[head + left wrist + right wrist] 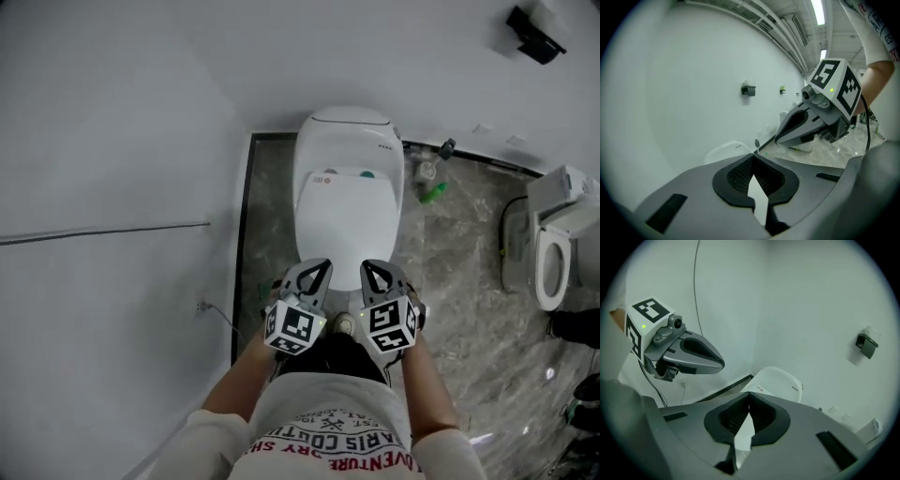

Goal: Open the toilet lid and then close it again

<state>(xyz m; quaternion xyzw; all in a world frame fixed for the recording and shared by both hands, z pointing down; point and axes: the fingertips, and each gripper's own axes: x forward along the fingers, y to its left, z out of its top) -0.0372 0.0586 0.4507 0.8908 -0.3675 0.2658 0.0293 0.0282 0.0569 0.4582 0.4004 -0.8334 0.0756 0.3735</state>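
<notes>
The white toilet (pixel 349 202) stands against the far wall with its lid (pixel 347 220) down flat. My left gripper (pixel 322 265) and right gripper (pixel 373 266) hang side by side in the air above the toilet's front end, pointing away from me. Both are shut with nothing between the jaws. In the left gripper view the jaw tips (pixel 753 153) meet; the toilet (pixel 724 149) lies beyond them and the right gripper (pixel 806 123) is at the right. In the right gripper view the tips (pixel 749 393) also meet, with the toilet (pixel 779 380) ahead and the left gripper (pixel 693 355) at the left.
A white wall runs close along the left, with a cable (pixel 220 317) near the floor. On the marble floor to the right lie a green bottle (pixel 432 194) and a second white fixture (pixel 561 246). A black box (pixel 534 36) is mounted on the far wall.
</notes>
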